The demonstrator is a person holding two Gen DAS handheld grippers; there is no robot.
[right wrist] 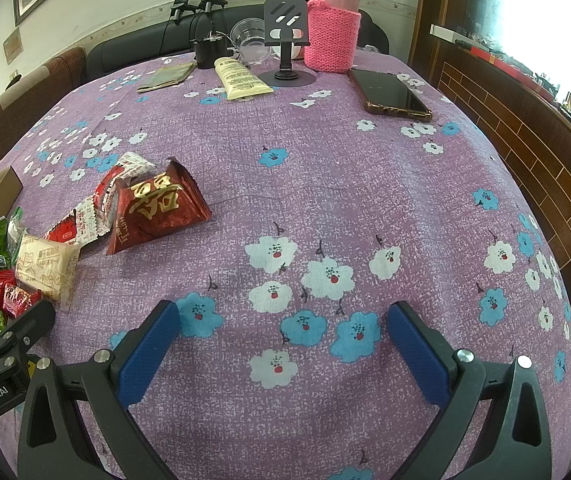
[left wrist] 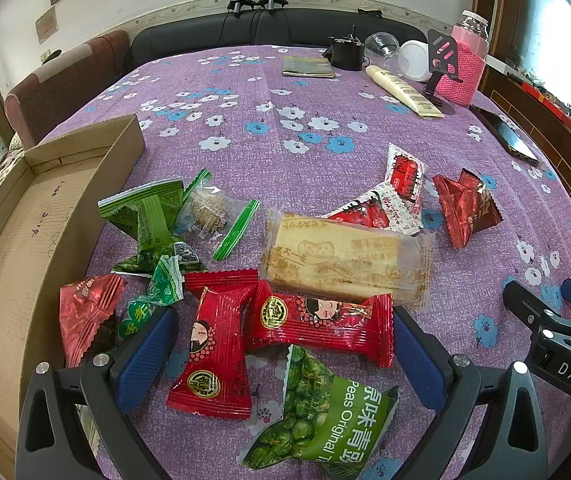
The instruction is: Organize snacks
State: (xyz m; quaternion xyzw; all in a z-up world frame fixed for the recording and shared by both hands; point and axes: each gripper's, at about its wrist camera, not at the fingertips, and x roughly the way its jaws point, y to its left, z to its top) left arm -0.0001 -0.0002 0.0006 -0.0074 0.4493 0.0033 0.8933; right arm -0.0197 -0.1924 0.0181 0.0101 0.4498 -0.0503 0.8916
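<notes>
Several snack packets lie on the purple flowered tablecloth. In the left wrist view my left gripper [left wrist: 283, 344] is open, its blue pads straddling two red packets [left wrist: 317, 326] [left wrist: 211, 360], with a green peas bag [left wrist: 325, 416] nearest me. A clear-wrapped biscuit [left wrist: 345, 260], green packets [left wrist: 145, 216], red-and-white packets [left wrist: 401, 176] and a dark red pyramid packet [left wrist: 465, 208] lie beyond. An empty cardboard box [left wrist: 25, 240] stands at the left. My right gripper [right wrist: 283, 340] is open and empty over bare cloth; the dark red packet [right wrist: 157, 208] lies to its left.
At the far edge stand a pink knitted-sleeve bottle [right wrist: 333, 28], a black phone stand [right wrist: 285, 40], a cream tube [right wrist: 241, 78], a clear cup [right wrist: 251, 36] and a flat olive packet [right wrist: 167, 76]. A phone [right wrist: 389, 92] lies at right. A sofa runs behind the table.
</notes>
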